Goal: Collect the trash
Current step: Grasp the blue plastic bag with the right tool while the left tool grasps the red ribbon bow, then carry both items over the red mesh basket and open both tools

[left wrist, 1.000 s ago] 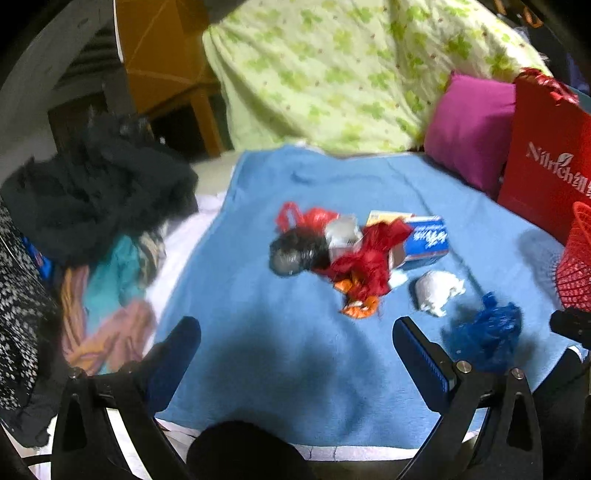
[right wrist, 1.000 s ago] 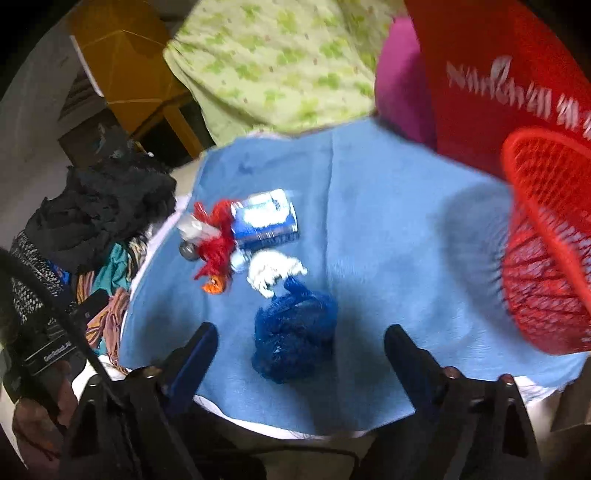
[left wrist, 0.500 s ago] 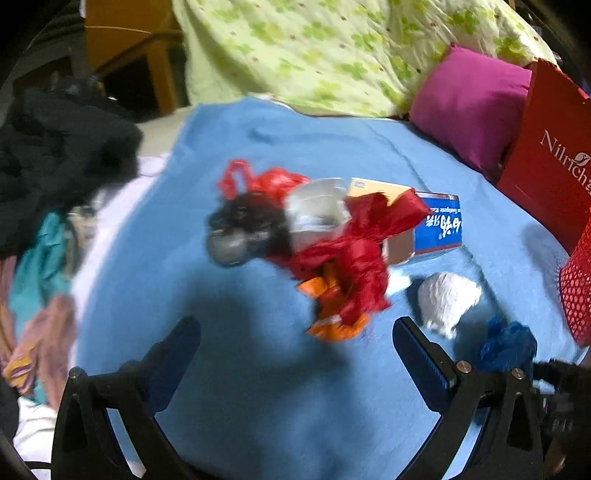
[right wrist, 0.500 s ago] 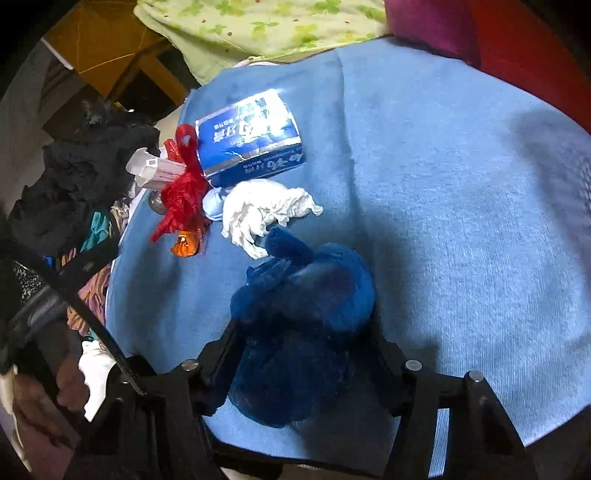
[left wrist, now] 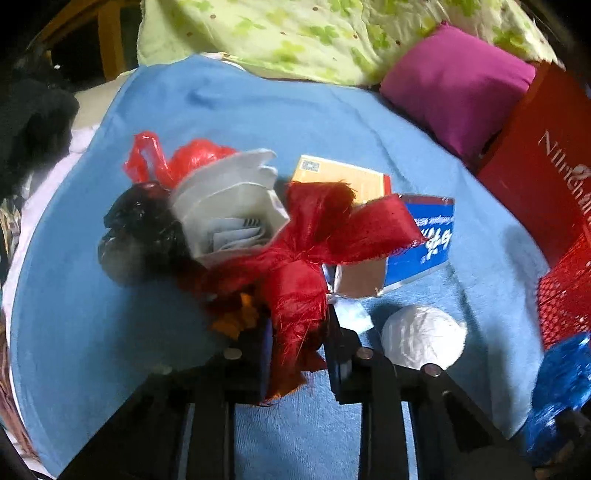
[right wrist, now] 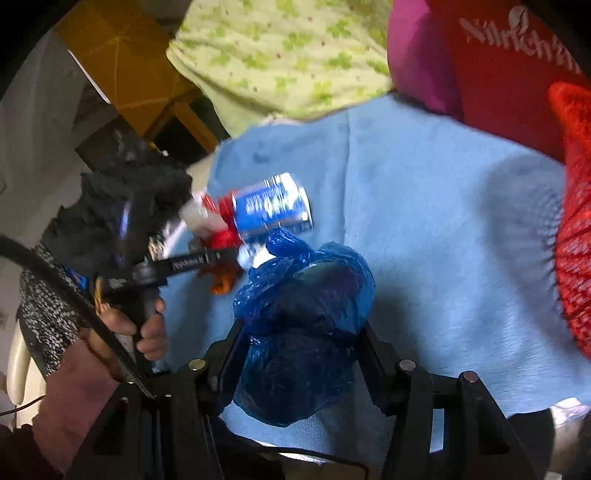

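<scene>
Left jaws: left gripper (left wrist: 297, 332) closing on the red mesh ribbon (left wrist: 306, 266); lower tail of the ribbon sits between the pads, looks pinched.
Right jaws: right gripper (right wrist: 299, 347) closing, pressed on both sides of the blue plastic bag (right wrist: 303, 317); bag bulges up and out between them.
Trash pile: on the blue blanket (left wrist: 229, 107), straight ahead of the left jaws; ribbon knotted on top, white paper carton (left wrist: 229, 206) and black bag (left wrist: 140, 229) to its left, blue box (left wrist: 428, 240) and tan card (left wrist: 343, 181) to its right, white crumpled wad (left wrist: 424, 339) just right of the left jaws.
Orange scrap: (left wrist: 236, 321) touching the ribbon's lower left, partly under it.
Ribbon axis: tail runs from the knot down toward the camera, roughly along the jaws' line; the bow spreads sideways above.
Red basket: (right wrist: 576, 229) at the right edge in both views, well apart from the pile, near the right gripper; judged the drop target.
Key relation: basket lies right of both jaws; right hand with the bag is nearer, left must cross over the wad.
Person's hand: (right wrist: 144, 325) seen in right wrist view holding the left gripper's handle.
Risk: ribbon may drag the orange scrap or carton when lifted; guess only.
Backdrop: green patterned cover (left wrist: 295, 33), magenta pillow (left wrist: 458, 81), red paper bag (left wrist: 539, 170).
</scene>
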